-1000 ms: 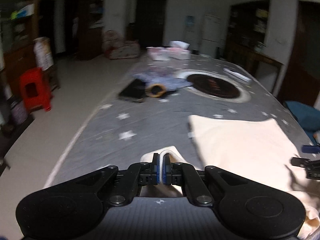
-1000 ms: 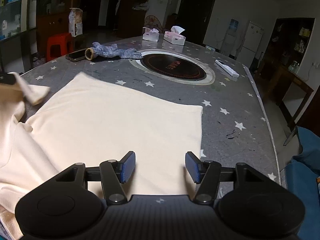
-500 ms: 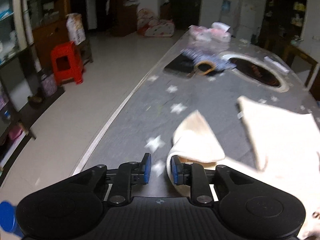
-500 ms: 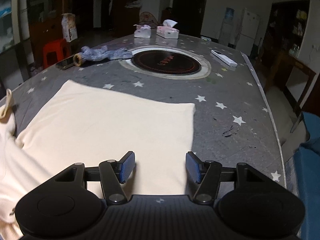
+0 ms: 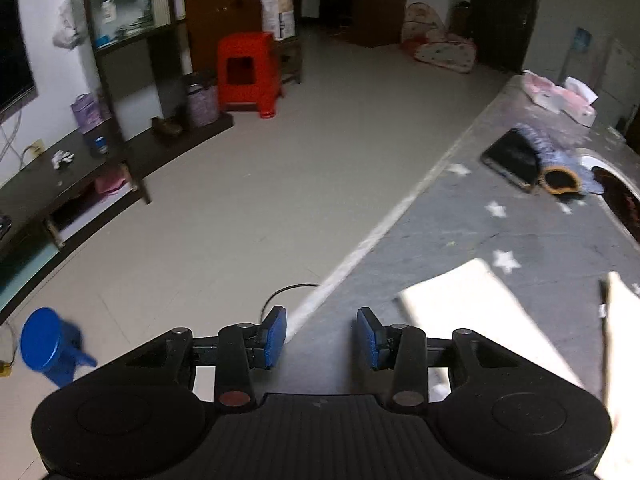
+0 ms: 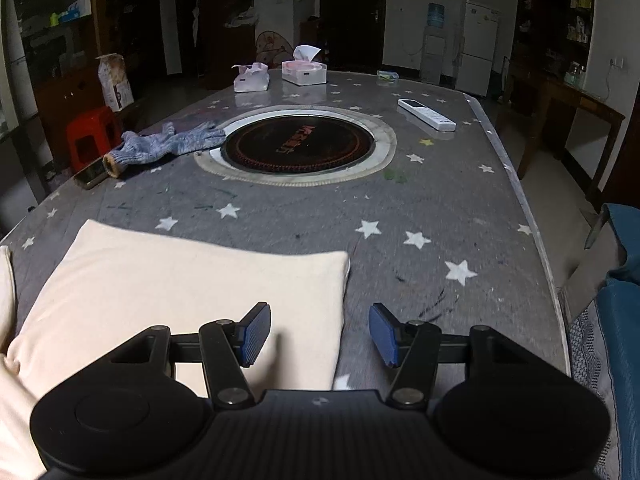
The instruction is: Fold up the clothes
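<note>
While the left tongs (image 5: 321,334) hang over the near-left edge of the table (image 5: 472,224), their blue pads stand partly apart with nothing between them; these jaws have just been opening. Cream garment (image 6: 180,292) lies flat on the grey star-print table cover, near end of the table, folded to a rough rectangle with its right edge straight. In the left wrist view a cream sleeve or flap (image 5: 472,316) rests on the cover just right of the left tongs, not touching the pads

Right tongs (image 6: 319,334) roughly half open, empty; left pad over the garment's near-right corner, right pad over bare cover. Cannot tell whether the pads touch the cloth

Other items on the table, all well apart from the garment:
- round inset cooktop (image 6: 298,144), centre
- blue-grey knit glove (image 6: 168,144) at its left, touching a dark phone (image 6: 91,174) near the left edge
- two tissue boxes (image 6: 304,72) at the far end
- white remote control (image 6: 426,114), far right

Floor: red plastic stool (image 5: 248,72), blue stool (image 5: 50,346)
</note>
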`<control>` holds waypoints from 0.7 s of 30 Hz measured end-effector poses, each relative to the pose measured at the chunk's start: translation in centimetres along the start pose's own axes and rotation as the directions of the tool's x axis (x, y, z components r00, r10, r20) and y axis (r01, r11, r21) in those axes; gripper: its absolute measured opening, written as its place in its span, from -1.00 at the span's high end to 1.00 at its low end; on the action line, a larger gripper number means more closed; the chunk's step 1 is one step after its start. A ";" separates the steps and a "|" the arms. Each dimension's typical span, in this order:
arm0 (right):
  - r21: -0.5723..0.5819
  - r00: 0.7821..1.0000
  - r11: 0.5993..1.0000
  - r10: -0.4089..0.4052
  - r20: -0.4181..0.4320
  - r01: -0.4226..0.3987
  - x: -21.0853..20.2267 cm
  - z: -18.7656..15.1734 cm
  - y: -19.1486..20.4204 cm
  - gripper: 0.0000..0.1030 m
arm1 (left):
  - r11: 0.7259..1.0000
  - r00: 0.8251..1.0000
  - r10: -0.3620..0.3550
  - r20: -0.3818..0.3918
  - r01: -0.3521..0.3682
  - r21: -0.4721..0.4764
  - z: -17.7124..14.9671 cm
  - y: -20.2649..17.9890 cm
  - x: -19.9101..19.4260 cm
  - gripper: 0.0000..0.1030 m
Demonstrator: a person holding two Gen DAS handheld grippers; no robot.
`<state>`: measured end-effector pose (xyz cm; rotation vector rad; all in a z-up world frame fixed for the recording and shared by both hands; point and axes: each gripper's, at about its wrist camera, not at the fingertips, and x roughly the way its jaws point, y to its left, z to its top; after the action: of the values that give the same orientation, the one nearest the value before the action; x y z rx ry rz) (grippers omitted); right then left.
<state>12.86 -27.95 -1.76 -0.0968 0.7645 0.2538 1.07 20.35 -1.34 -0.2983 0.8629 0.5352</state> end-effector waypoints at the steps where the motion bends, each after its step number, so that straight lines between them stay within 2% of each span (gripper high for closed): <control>1: 0.002 1.000 1.000 0.000 -0.001 0.000 0.3 0.2 -0.1 -0.06 | 1.000 1.000 -0.022 0.006 0.022 0.011 -0.1 -0.1 -0.3 0.18; 3: 0.018 1.000 1.000 0.007 -0.005 -0.007 1.0 0.5 -0.4 -0.06 | 0.994 0.995 -0.102 0.016 0.101 0.040 -0.2 -1.1 -0.9 0.18; 5: 0.034 1.000 0.999 0.017 -0.012 -0.017 1.7 0.9 -0.6 0.05 | 0.974 0.979 -0.202 0.017 0.199 0.106 0.0 -3.5 -1.3 0.18; 8: 0.049 0.999 0.998 0.030 -0.024 -0.029 2.6 1.3 -0.9 0.11 | 0.917 0.939 -0.343 0.001 0.334 0.217 0.3 -7.6 -1.8 0.19; 11: 0.049 0.999 0.998 0.038 -0.034 -0.037 3.2 1.5 -1.0 0.30 | 0.855 0.903 -0.428 -0.032 0.416 0.309 0.7 -11.8 -1.3 0.19; 15: 0.056 0.997 0.997 0.061 -0.050 -0.058 4.0 1.6 -1.2 0.40 | 0.790 0.874 -0.477 -0.092 0.472 0.391 1.1 -16.6 0.5 0.18; 20: 0.071 0.995 0.995 0.077 -0.058 -0.073 4.8 1.8 -1.5 0.42 | 0.743 0.872 -0.471 -0.133 0.474 0.472 1.0 -20.3 2.0 0.20; 21: 0.068 0.996 0.995 0.074 -0.058 -0.070 4.9 1.8 -1.6 0.42 | 0.729 0.867 -0.477 -0.144 0.482 0.485 1.0 -20.8 2.4 0.22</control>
<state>17.91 -28.17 -3.88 -0.0146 0.8373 0.2950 14.56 4.32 -1.85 -0.0278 0.8622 -0.1940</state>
